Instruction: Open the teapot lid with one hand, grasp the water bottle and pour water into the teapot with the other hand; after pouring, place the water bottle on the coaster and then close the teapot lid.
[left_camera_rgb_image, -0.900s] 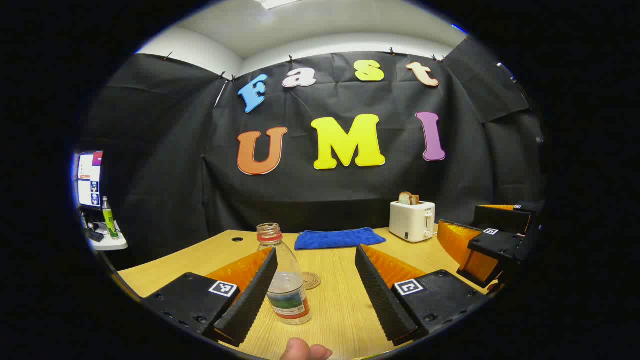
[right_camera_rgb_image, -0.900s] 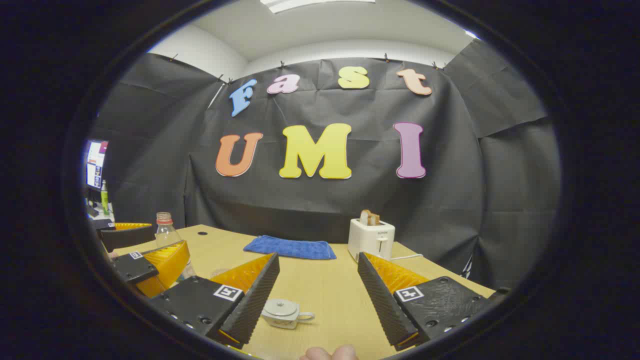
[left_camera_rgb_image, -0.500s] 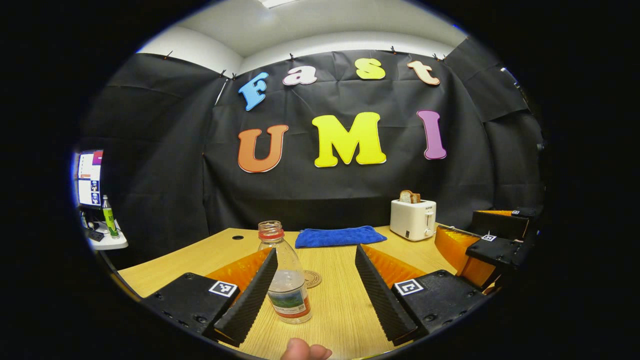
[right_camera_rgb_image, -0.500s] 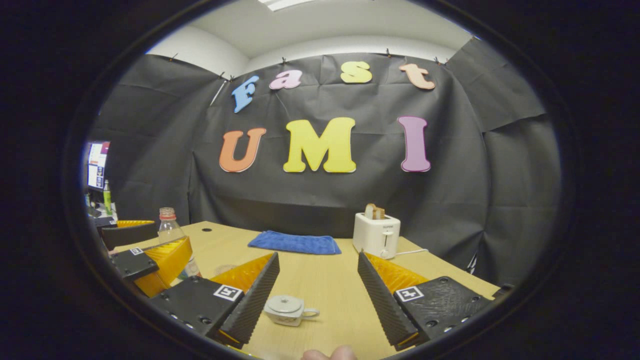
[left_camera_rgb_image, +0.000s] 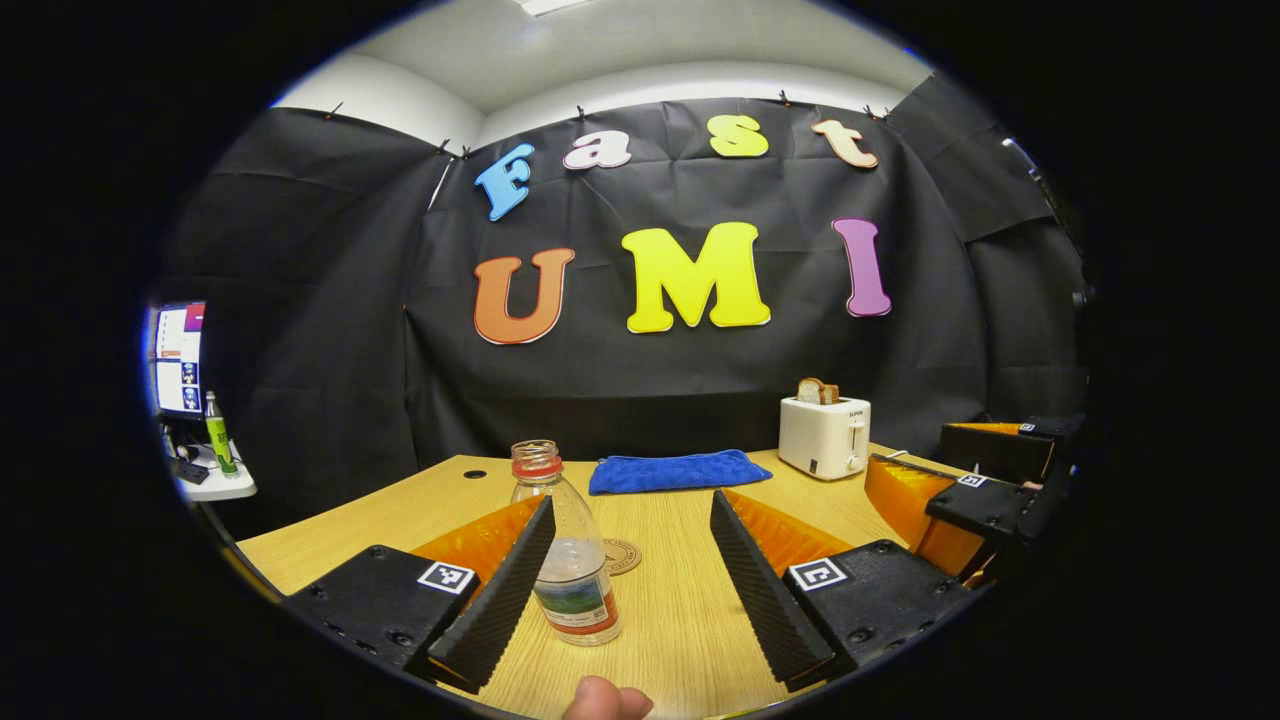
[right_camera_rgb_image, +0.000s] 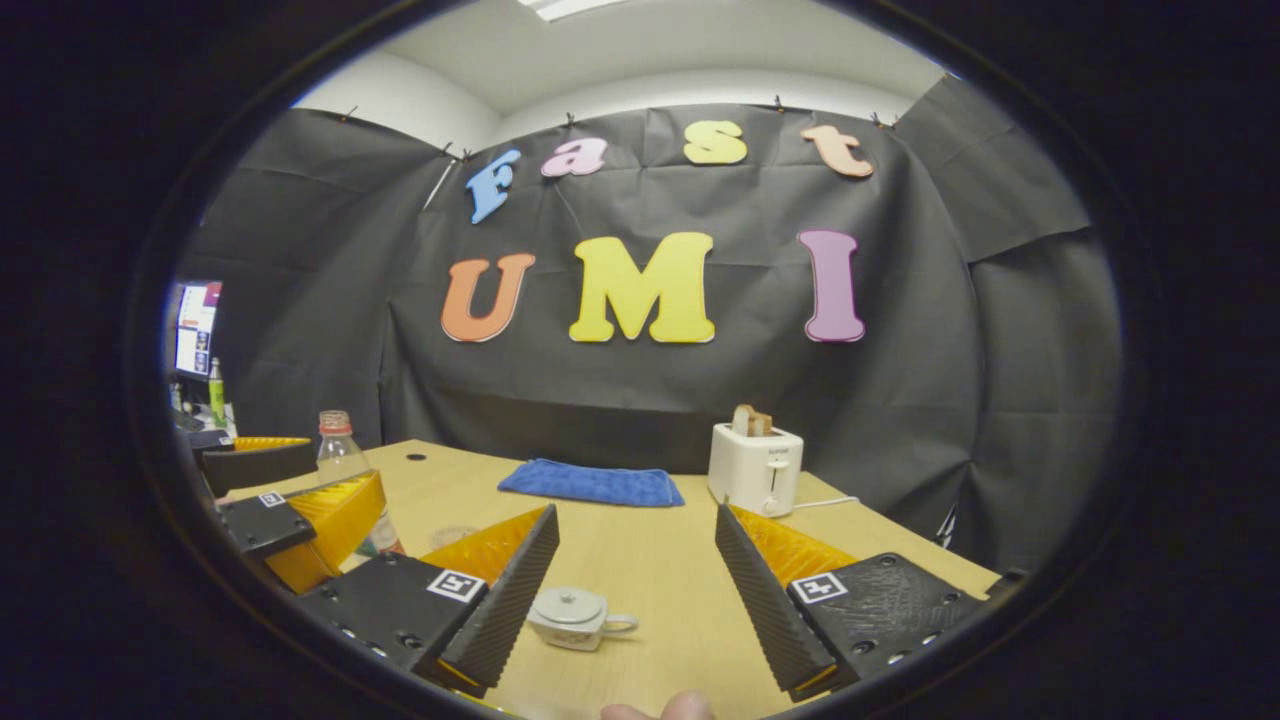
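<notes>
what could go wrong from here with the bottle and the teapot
The water bottle has no cap and sits nearer one finger of the open left gripper; an off-centre close could tip it and spill. The teapot is small, lid still on, and lies low beside one finger of the open right gripper, so pinching the lid's tiny knob might slip or shove the pot.

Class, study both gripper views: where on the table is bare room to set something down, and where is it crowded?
Bare wood lies between the blue towel and the teapot, and around the hole at the far left corner. It is crowded near the water bottle, with the coaster just behind it. The toaster occupies the far right.
</notes>
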